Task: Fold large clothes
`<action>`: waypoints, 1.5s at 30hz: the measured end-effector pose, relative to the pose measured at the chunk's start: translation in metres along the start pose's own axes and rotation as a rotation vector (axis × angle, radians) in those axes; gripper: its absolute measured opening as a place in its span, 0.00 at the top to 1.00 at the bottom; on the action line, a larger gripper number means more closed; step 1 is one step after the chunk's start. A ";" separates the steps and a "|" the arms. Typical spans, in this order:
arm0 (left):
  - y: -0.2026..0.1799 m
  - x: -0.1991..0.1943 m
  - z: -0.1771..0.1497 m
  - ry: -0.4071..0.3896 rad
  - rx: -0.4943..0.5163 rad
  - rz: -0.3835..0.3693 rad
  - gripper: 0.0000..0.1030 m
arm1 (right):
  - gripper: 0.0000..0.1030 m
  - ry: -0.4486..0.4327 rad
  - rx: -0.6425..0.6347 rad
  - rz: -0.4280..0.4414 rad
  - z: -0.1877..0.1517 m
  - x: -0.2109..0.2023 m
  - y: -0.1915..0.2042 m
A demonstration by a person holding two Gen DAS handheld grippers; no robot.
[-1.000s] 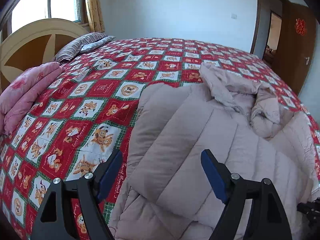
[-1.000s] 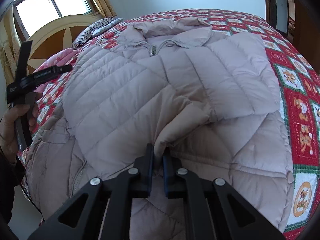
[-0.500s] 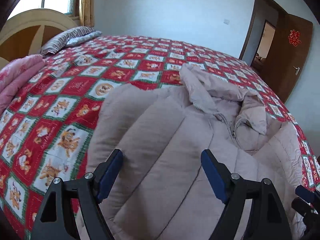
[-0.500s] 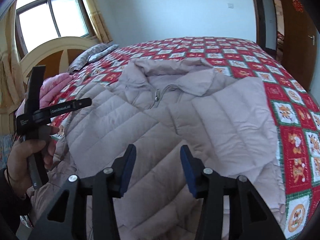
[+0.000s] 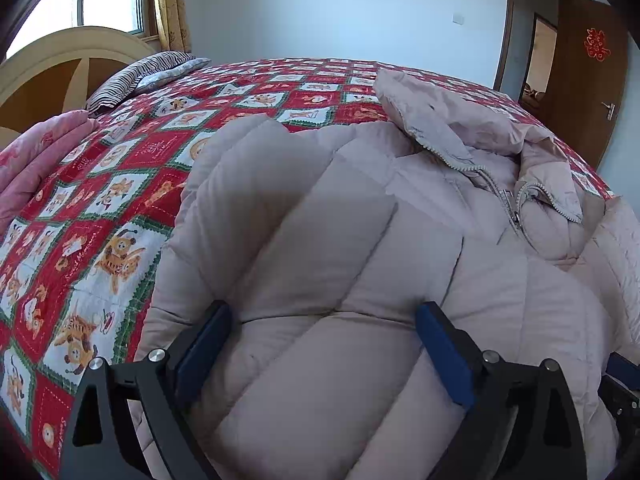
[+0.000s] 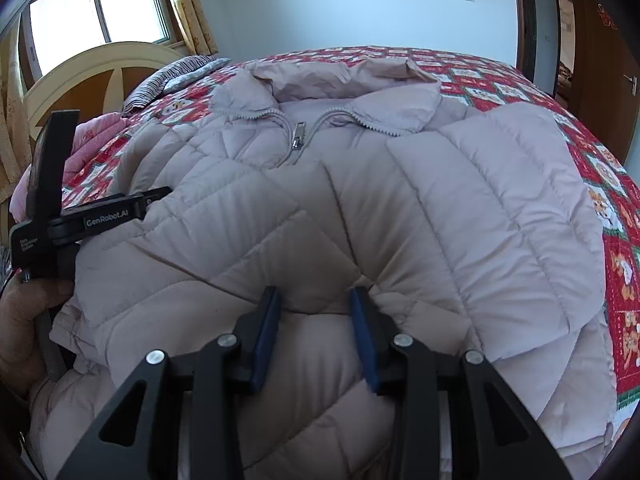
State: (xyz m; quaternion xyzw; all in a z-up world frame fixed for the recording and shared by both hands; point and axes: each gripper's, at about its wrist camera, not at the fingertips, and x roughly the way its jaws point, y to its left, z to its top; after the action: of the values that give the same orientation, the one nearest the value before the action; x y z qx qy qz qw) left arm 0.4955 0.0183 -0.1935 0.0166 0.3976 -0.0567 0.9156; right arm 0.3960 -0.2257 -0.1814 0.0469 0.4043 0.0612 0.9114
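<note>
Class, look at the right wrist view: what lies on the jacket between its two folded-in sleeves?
In the right wrist view, the zipper pull sits between the sleeves of the jacket, on its front, below the collar.

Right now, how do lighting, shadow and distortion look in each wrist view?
Left wrist view: daylit, a soft shadow on the jacket, bed bulged by fisheye, corners vignetted. Right wrist view: window blown out, jacket sharp, doorway bowed.

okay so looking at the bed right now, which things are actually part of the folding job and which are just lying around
Part of the job:
puffer jacket
left gripper, opening above it
right gripper, closing over a jacket panel

Just lying about:
pink blanket
striped pillow
patterned bedspread
</note>
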 end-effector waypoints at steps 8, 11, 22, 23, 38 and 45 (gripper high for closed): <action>0.000 0.005 0.000 0.018 -0.015 -0.012 0.04 | 0.62 -0.003 -0.018 -0.032 0.000 0.004 0.004; -0.001 0.006 0.000 0.018 -0.011 -0.008 0.04 | 0.62 -0.003 -0.028 -0.046 0.000 0.005 0.006; 0.002 0.003 -0.003 -0.001 -0.024 -0.010 0.03 | 0.62 -0.028 -0.004 -0.028 -0.003 0.004 0.002; 0.002 0.004 -0.003 -0.003 -0.026 -0.013 0.03 | 0.62 -0.030 -0.001 -0.023 -0.004 0.004 0.002; 0.019 -0.037 0.013 -0.037 -0.087 -0.072 0.03 | 0.58 -0.011 0.039 0.061 0.002 -0.001 -0.009; -0.001 -0.060 0.091 -0.120 0.014 -0.136 0.03 | 0.45 0.018 0.077 0.149 0.026 -0.011 -0.022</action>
State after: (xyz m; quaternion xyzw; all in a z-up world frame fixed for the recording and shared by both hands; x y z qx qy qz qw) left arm 0.5209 0.0154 -0.0871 -0.0075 0.3420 -0.1225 0.9316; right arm 0.4097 -0.2496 -0.1586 0.1115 0.4101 0.1135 0.8981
